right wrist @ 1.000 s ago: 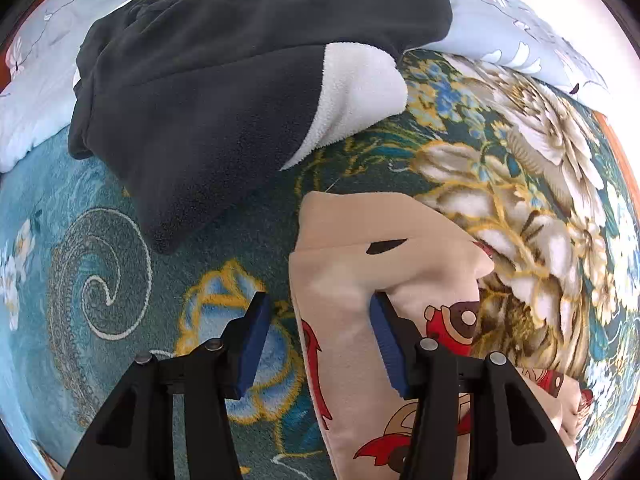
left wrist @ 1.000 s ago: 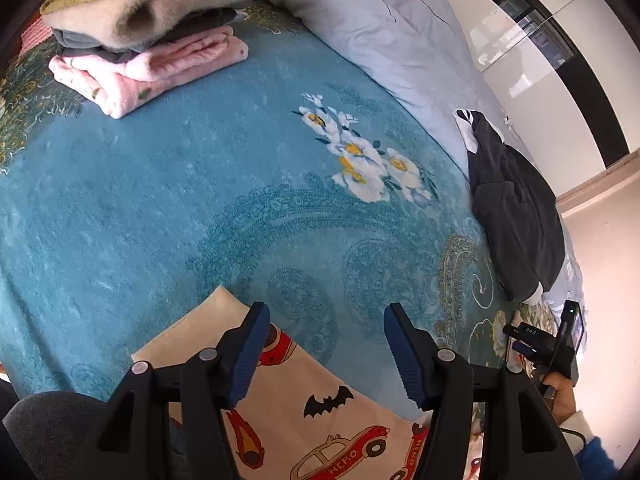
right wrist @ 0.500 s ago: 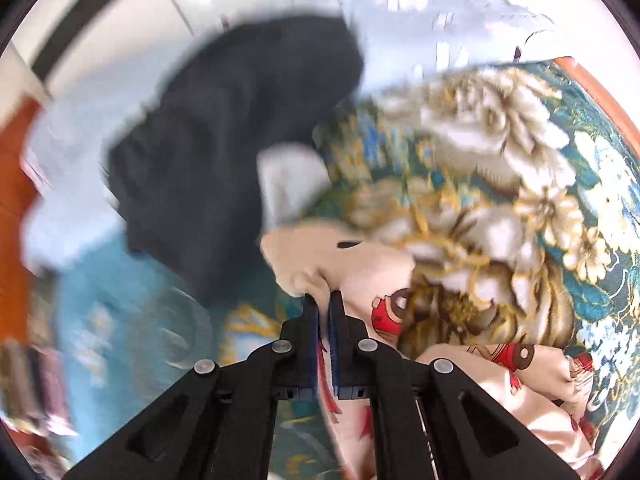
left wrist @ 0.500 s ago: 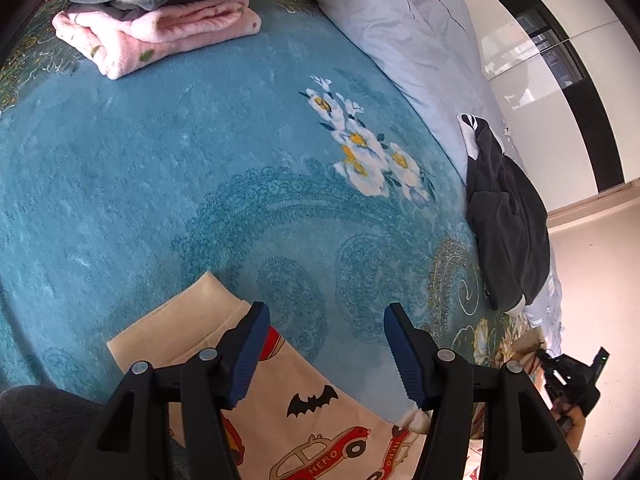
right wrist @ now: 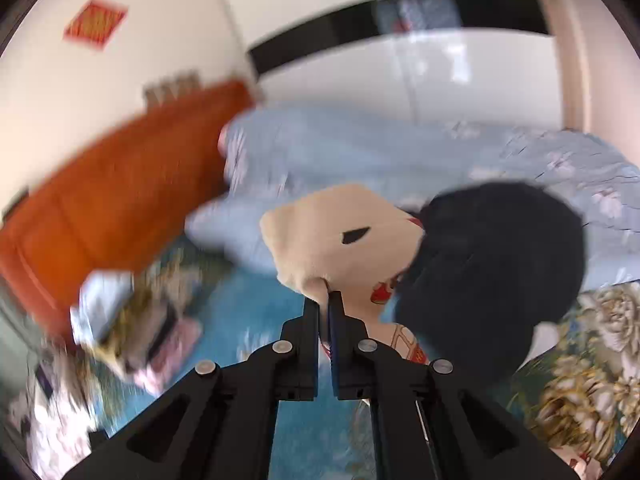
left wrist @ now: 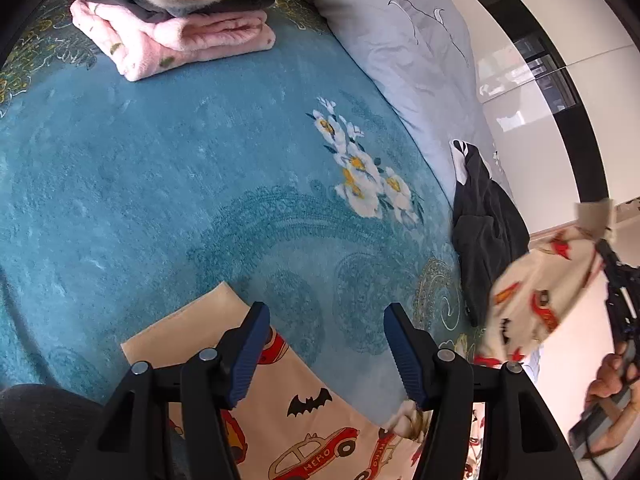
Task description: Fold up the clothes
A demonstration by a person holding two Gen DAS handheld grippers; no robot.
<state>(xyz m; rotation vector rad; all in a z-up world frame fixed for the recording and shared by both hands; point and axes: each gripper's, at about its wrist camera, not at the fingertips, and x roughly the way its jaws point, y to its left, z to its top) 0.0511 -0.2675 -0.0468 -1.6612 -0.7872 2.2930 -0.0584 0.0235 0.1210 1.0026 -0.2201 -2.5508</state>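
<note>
Two grippers work one cream car-print garment (left wrist: 304, 432) on the bed (left wrist: 168, 184) — the right gripper (right wrist: 325, 300) pinched tight on a raised corner, the left gripper (left wrist: 324, 356) hovering open, empty, over the flat end. Folded clothes (left wrist: 172, 40) are stacked behind; this fold is barely begun. One printed car reads "HERO".

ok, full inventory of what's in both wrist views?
print cloth: 1, cream with red cars and bats, near bed edge, one end lifted
bedspread: 1, teal, floral, covers bed
duvet: 1, pale blue, far side
dark garment: 1, black, right on bed
folded pile: 1, pink at bottom, far left
headboard: 1, orange, blurred
left claw: open, over cloth edge
right claw: shut on print cloth
hand: 1, holds right claw
</note>
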